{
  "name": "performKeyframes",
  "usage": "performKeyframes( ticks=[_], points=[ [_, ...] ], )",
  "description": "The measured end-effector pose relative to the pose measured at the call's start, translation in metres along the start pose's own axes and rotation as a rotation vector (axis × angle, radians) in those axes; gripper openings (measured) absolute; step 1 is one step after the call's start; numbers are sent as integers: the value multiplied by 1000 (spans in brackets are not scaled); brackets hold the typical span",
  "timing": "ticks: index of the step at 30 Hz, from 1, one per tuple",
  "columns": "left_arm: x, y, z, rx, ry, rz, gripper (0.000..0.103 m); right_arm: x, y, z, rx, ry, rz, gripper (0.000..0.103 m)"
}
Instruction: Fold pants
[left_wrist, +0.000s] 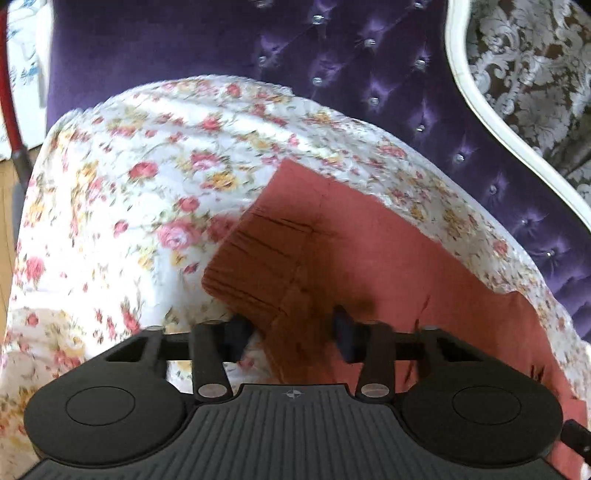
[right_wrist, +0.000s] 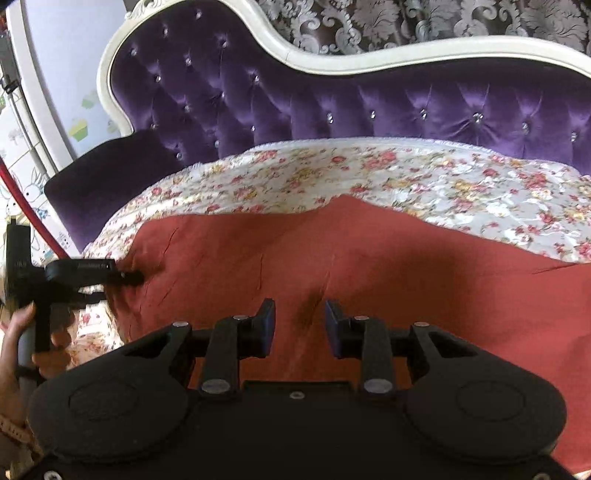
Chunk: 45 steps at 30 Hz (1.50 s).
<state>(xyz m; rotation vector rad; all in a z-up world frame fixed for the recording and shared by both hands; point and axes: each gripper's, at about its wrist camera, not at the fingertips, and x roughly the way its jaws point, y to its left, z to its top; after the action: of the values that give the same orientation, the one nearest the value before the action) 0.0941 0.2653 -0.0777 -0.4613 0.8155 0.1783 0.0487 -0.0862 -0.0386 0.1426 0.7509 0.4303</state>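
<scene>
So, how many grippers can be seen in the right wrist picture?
2. The right gripper is at bottom centre, open above the red pants. The left gripper is at the left edge, at the pants' end.

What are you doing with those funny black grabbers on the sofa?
Someone is folding a pair of reddish pants spread over a flowery cover on a purple sofa. Each hand holds a set of tongs. The left tongs are open around the folded waistband end at the pants' left edge. The right tongs hover open over the middle of the pants, holding nothing. The fold has only begun.
</scene>
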Motion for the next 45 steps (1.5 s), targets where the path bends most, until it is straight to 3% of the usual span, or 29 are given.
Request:
performKeyframes(
  ticks=[2,5,8,14,19,23,27,32,34,35,38,42,45],
  points=[
    [-4,-7,0,22,-11,-2,26,6,5,-5,-28,27,-16,26],
    [-16,-25,1,85,-55,31,21,26,10,-19,-45,121,-17,17],
    [-31,-42,5,133,-96,56,20,31,9,-30,-25,98,-15,17],
    [-81,-98,9,298,-217,72,20,11,-8,-28,61,45,75,21],
    [-115,-173,-6,495,-299,59,20,-22,-45,-30,152,-36,44,27],
    [-121,-244,-42,657,-316,23,20,-40,-86,-35,228,-60,-25,27],
    [-105,-305,-96,786,-251,-55,22,-56,-129,-41,305,-51,-80,27],
    [-60,-353,-162,872,-8,-169,23,-65,-163,-54,354,-26,-117,25],
    [-51,-360,-178,889,52,-170,23,-66,-174,-58,394,-28,-89,22],
    [-50,-362,-184,901,45,-157,23,-67,-177,-59,405,-30,-79,21],
    [-58,-359,-182,910,23,-164,27,-65,-180,-59,414,-31,-65,20],
    [-68,-363,-164,853,34,-215,31,-62,-177,-56,399,-28,-75,21],
    [-84,-366,-153,803,28,-314,32,-64,-177,-56,390,-20,-81,22]
  ],
)
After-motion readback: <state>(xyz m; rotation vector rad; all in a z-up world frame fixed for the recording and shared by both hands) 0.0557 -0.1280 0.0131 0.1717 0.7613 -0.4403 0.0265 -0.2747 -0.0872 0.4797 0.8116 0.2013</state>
